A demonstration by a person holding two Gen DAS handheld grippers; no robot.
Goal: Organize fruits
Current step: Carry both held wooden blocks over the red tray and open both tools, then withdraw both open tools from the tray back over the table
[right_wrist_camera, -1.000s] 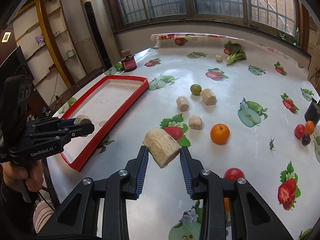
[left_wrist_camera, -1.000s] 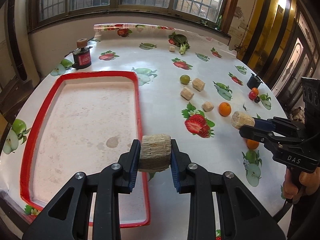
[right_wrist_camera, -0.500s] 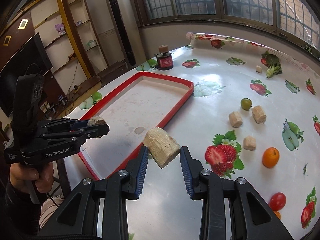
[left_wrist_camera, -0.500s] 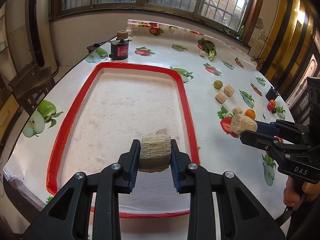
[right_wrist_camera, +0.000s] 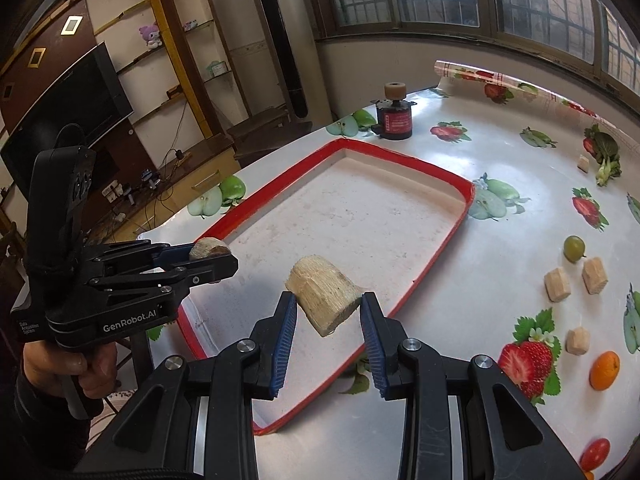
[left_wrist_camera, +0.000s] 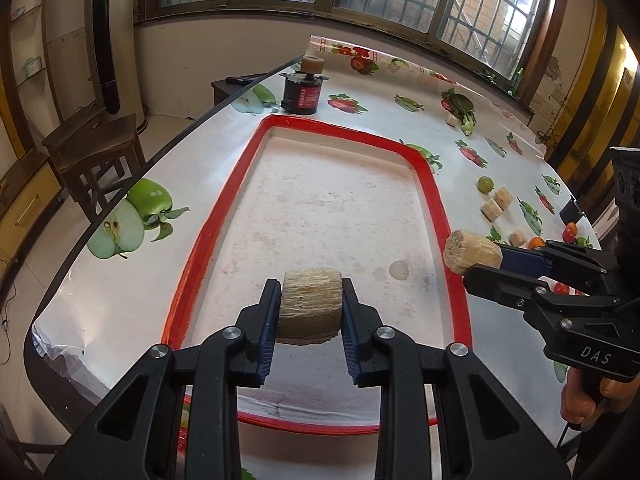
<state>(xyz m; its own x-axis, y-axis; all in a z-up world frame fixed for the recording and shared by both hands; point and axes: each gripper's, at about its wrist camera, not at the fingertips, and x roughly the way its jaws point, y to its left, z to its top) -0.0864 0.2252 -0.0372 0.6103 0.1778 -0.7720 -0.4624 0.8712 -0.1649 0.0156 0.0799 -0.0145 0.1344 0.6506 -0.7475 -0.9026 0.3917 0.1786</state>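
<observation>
Left gripper (left_wrist_camera: 308, 312): jaws clamped on a pale fibrous stalk segment (left_wrist_camera: 310, 306), short and cylindrical, gripped across its sides. It hangs above the near part of the red-rimmed tray (left_wrist_camera: 436, 204), clear of the tray floor.

Right gripper (right_wrist_camera: 328, 316): jaws clamped on a second stalk segment (right_wrist_camera: 326, 300), held tilted, cut end toward the camera. In the right wrist view it sits over the tray's near right rim. In the left wrist view the same gripper (left_wrist_camera: 486, 260) enters from the right, its segment just over the tray's right rim.

Tray: white floor, stained, nothing lying in it. It rests on the desk (right_wrist_camera: 500, 248), which has a glossy cloth printed with strawberries and apples.

Loose items on the desk, right of the tray, right wrist view:
- green round fruit (right_wrist_camera: 574, 248), far
- two cut stalk pieces (right_wrist_camera: 557, 285) (right_wrist_camera: 595, 275) just beside each other, near the green fruit
- a third, smaller piece (right_wrist_camera: 578, 341) nearer
- orange (right_wrist_camera: 605, 370) just right of that piece
- red tomato (right_wrist_camera: 595, 454) at the near edge

Far side: a black cylindrical device with a red label (right_wrist_camera: 394, 118) beyond the tray's far rim; a leafy green vegetable (right_wrist_camera: 606, 156) at far right with a small pale piece (right_wrist_camera: 583, 164) just beside it.

A hand (right_wrist_camera: 76, 368) grips the left gripper's handle.
</observation>
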